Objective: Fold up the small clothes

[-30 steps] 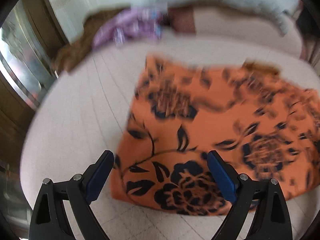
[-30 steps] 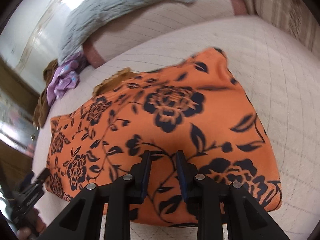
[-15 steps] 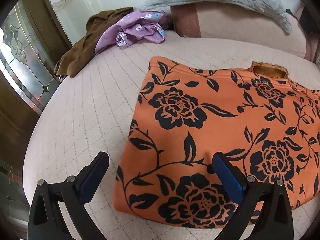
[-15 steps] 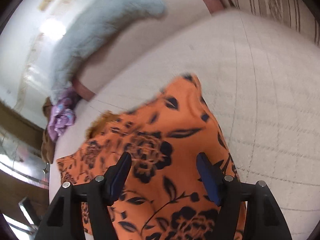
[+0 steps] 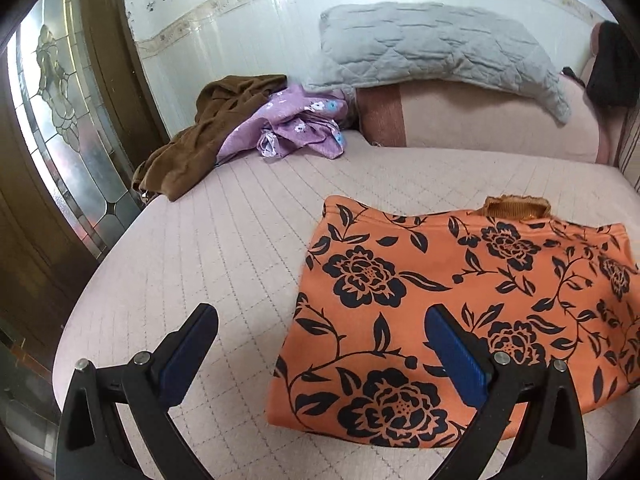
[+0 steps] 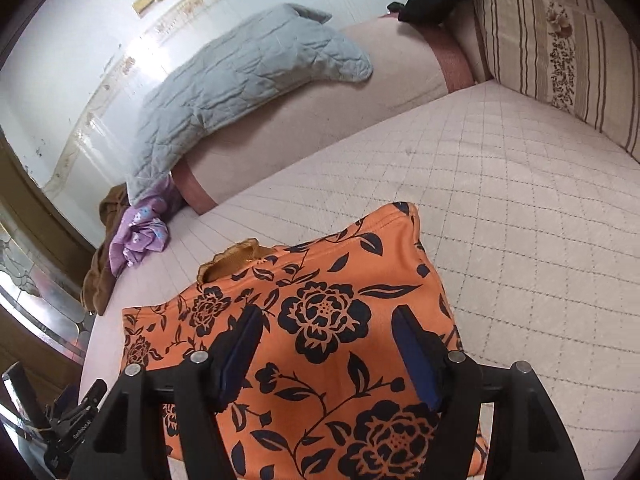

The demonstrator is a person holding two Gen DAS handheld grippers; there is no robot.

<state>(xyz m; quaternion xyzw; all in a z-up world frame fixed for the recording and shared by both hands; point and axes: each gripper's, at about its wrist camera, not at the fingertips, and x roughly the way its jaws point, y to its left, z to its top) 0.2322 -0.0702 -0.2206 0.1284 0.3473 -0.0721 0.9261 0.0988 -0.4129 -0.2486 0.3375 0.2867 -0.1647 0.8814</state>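
Left gripper jaws spread wide, nothing between the blue pads; it hangs above the quilted pink mattress, its right finger over the near left part of the orange floral garment. Right gripper jaws parted, narrower than the left, also empty, poised above the same garment without touching the cloth.

Garment lies folded into a flat, roughly rectangular block on the near middle of the mattress. Black rose-and-leaf print faces up. A brown ribbed edge pokes out from under its far side; whether it is a collar or a separate piece, cannot tell.

Farther out, at the far left corner of the mattress, a loose heap: brown garment with a crumpled purple flowered garment lying against it, both unfolded, well apart from the orange one. Behind them a long pink bolster runs along the wall, with a grey quilted pillow draped on top. A dark item sits at the bolster's right end. Striped floral cushion stands along the right edge in the right wrist view. Wooden door with patterned glass at far left.
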